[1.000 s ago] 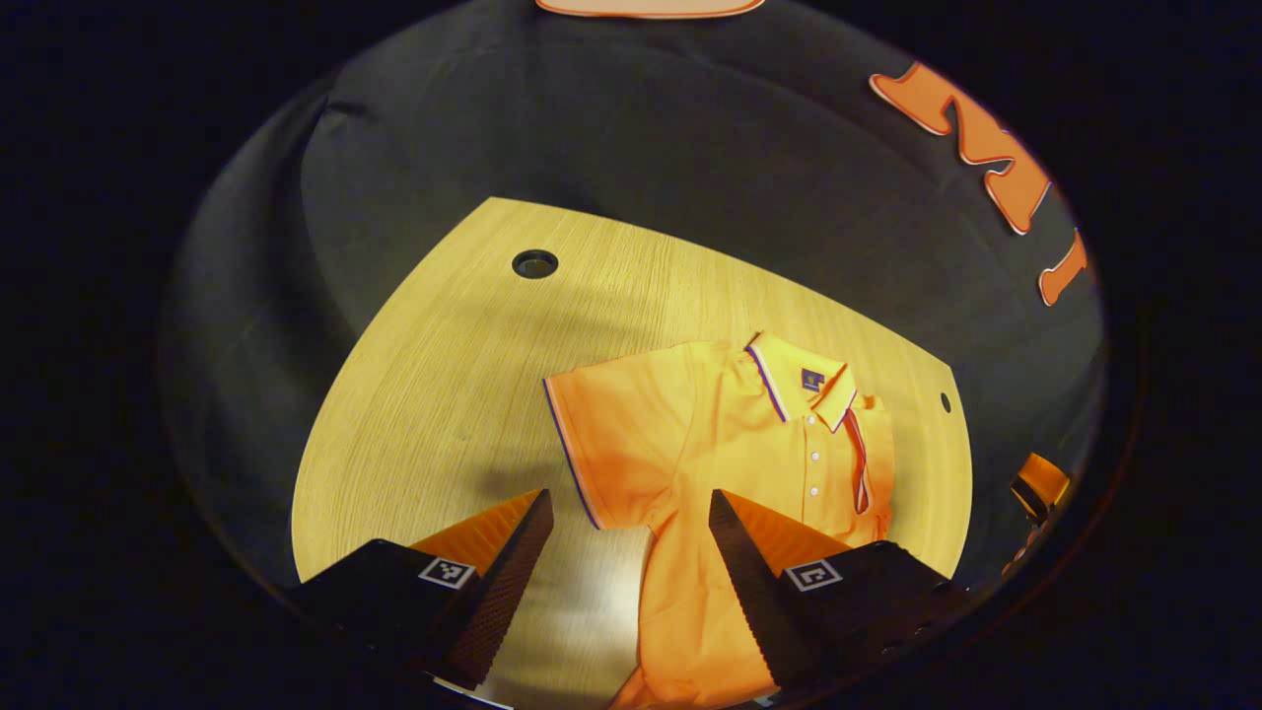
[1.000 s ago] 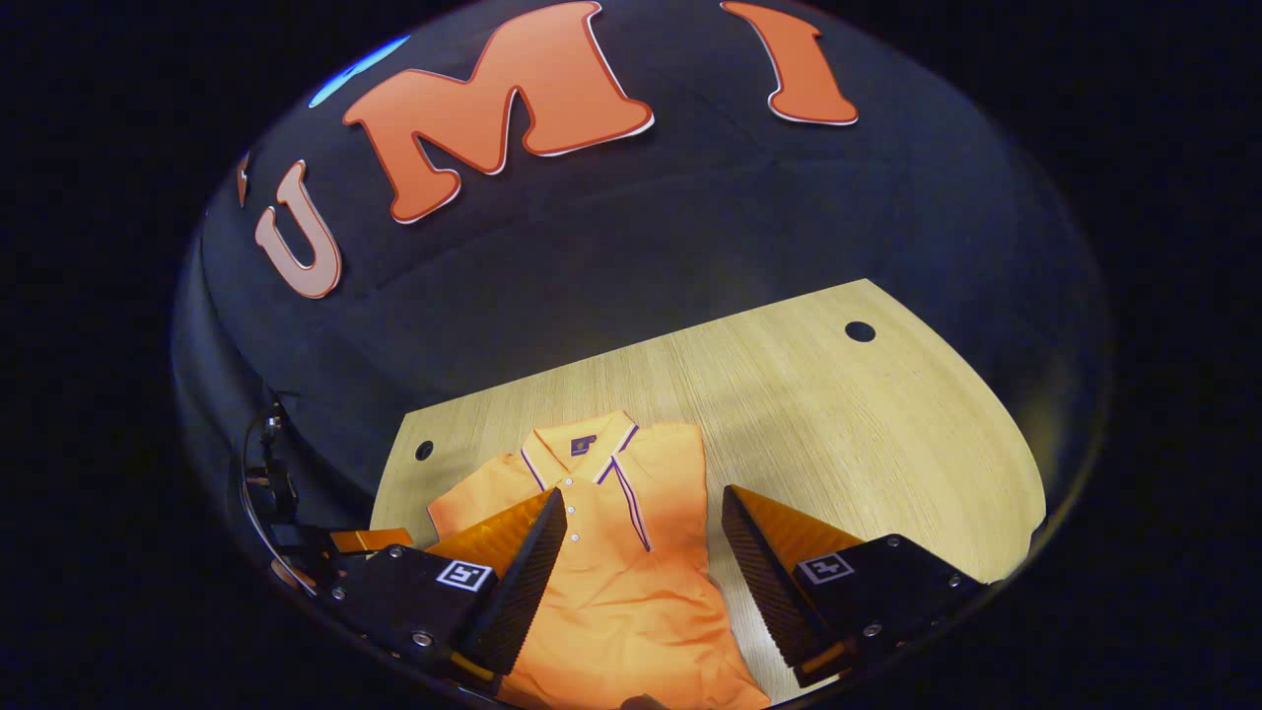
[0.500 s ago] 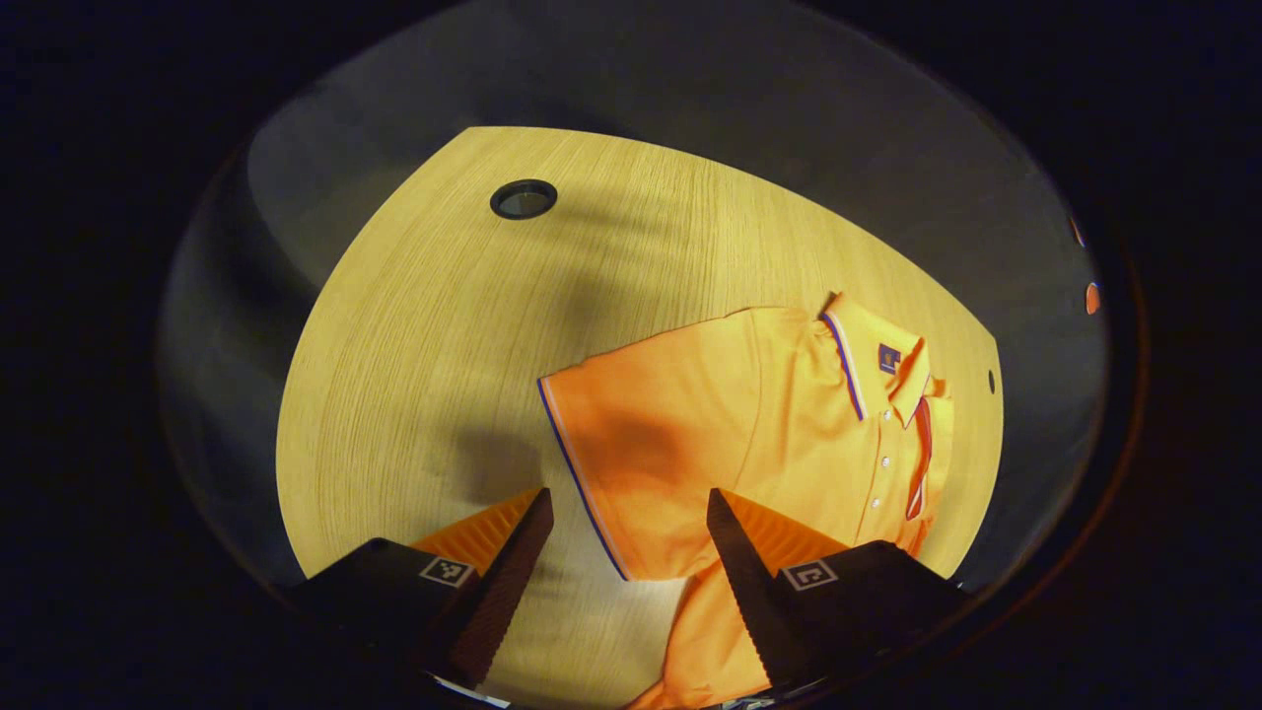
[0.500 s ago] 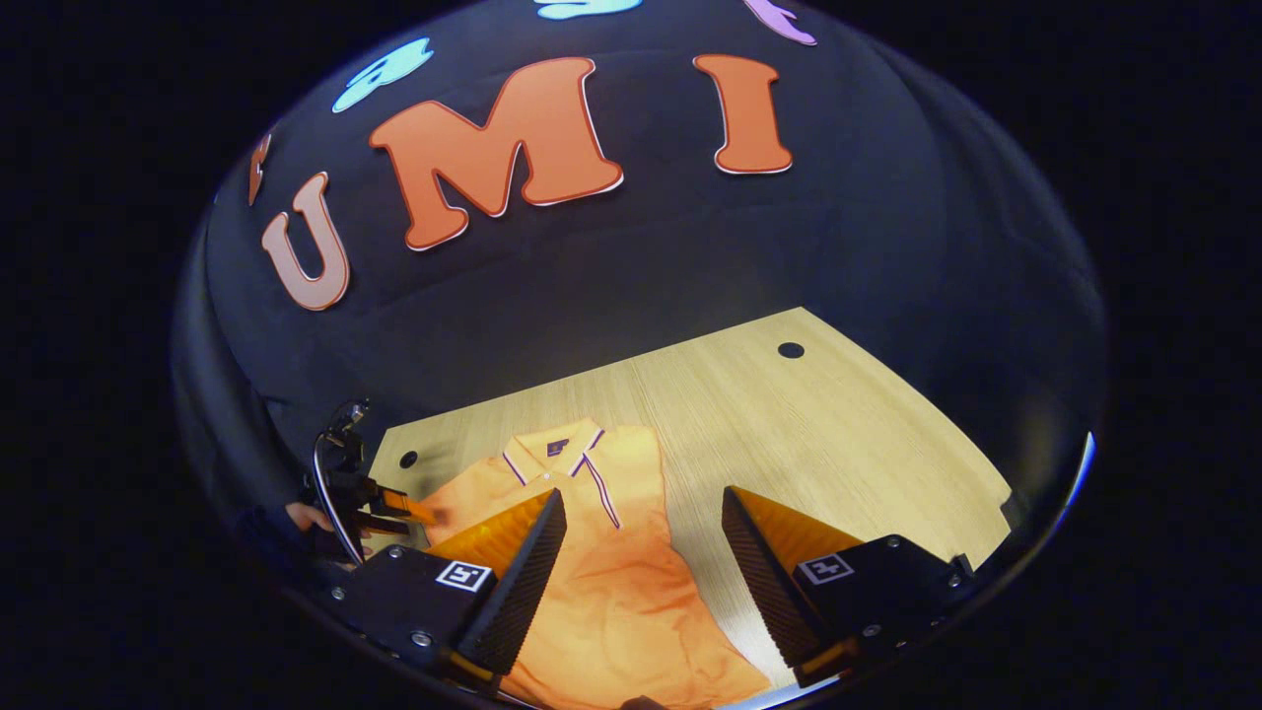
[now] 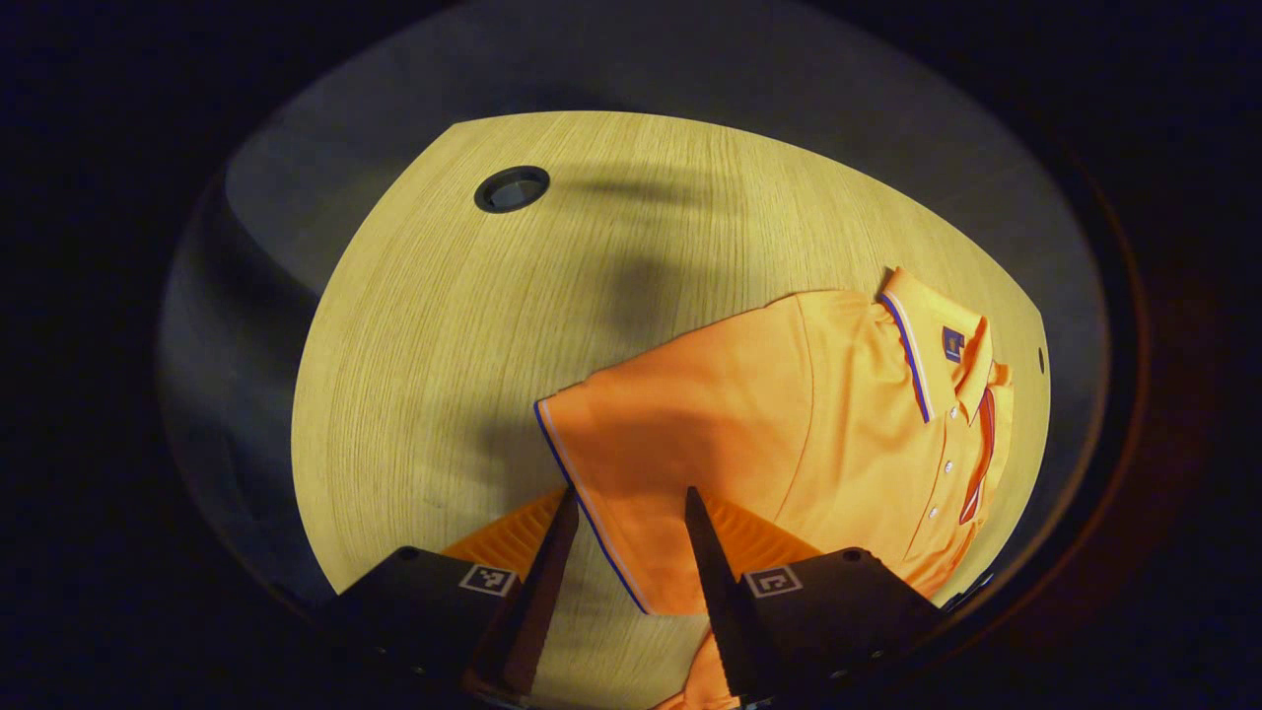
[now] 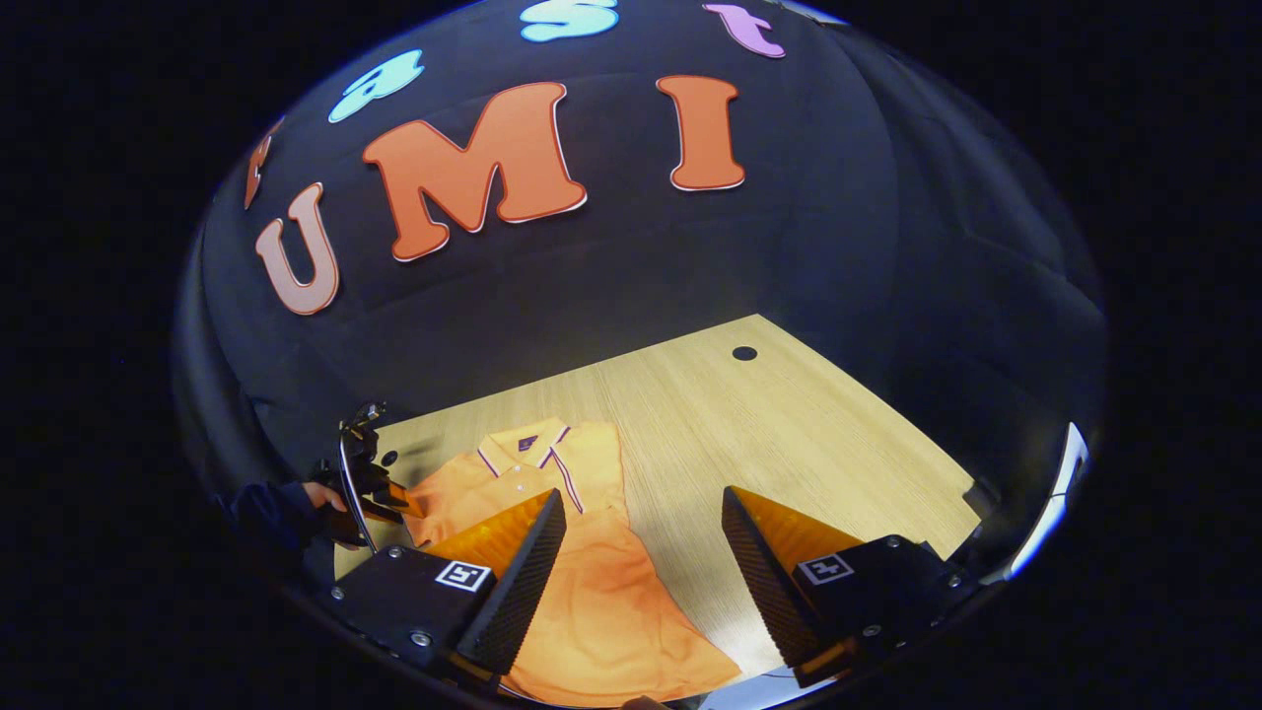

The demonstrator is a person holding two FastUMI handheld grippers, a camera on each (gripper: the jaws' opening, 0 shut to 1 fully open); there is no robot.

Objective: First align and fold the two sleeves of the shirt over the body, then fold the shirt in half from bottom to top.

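One sleeve [image 5: 631, 463] of the orange shirt [image 5: 838, 414] lies spread flat on the wooden table [image 5: 444, 325], and it sits right at the left gripper [image 5: 623, 552], whose fingers stand a narrow way apart on either side of the sleeve's striped cuff edge, not yet pressing on it. The step in hand appears to be the first sleeve fold on this side. The next move likely calls for closing on the cuff, lifting it a little and carrying it across toward the button placket, keeping the edge straight so it lines up over the body.

Further right, the right gripper [image 6: 643, 572] hangs above the lower body of the shirt with its fingers wide and nothing between them; it seems to be waiting, or could steady the cloth.

The left gripper view gives the close detail: the cuff stripe, the collar [image 5: 912, 345], the buttons and a cable hole [image 5: 511, 187] in the table. The right gripper view gives the wider setting instead: the shirt's straight right side with no sleeve sticking out, bare table beyond it, and the left gripper held in a person's hand [image 6: 320, 493] at the shirt's far side.
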